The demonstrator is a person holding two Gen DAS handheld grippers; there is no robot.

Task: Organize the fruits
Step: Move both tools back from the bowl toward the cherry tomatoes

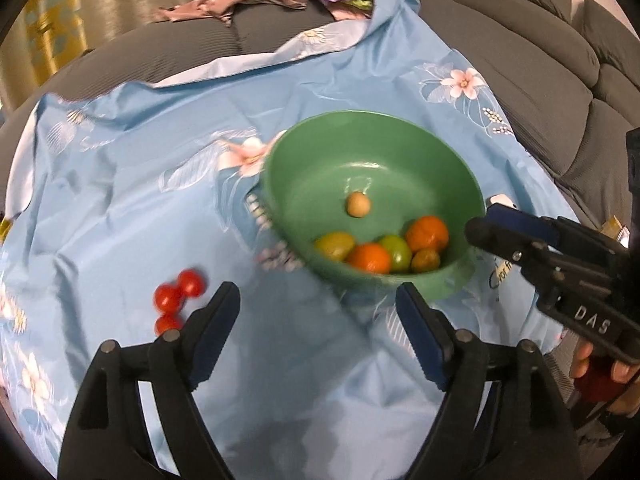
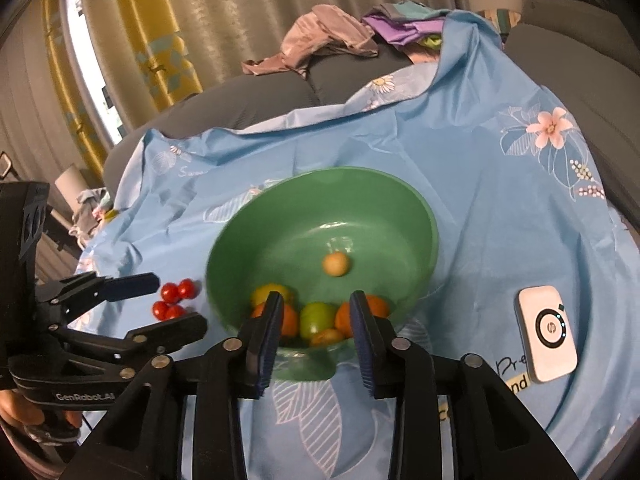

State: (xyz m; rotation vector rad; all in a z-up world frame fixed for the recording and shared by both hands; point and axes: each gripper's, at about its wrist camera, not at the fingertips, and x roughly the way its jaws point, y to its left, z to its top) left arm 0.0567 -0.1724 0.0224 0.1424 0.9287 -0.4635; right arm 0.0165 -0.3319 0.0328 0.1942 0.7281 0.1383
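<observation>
A green bowl (image 1: pixel 320 168) (image 2: pixel 280 240) stands on a blue flowered cloth (image 1: pixel 140 184). Inside it lie two oranges (image 1: pixel 427 233), some green and yellowish fruits (image 1: pixel 396 254) and a small beige ball-shaped fruit (image 1: pixel 358 205) (image 2: pixel 337 264). A cluster of red cherry tomatoes (image 1: pixel 176 294) (image 2: pixel 174 300) rests on the cloth left of the bowl. My left gripper (image 1: pixel 318 292) (image 2: pixel 180 300) is open and empty, near the bowl's front left and right of the tomatoes. My right gripper (image 2: pixel 316 300) (image 1: pixel 478 226) hovers at the bowl's near rim, its jaws narrowly apart with nothing between them.
A white HP device (image 2: pixel 548 334) lies on the cloth right of the bowl. A grey sofa (image 1: pixel 560 92) surrounds the cloth, with a heap of clothes (image 2: pixel 332 40) at the back. Curtains (image 2: pixel 180 20) hang behind. A hand (image 1: pixel 600 368) holds the right gripper.
</observation>
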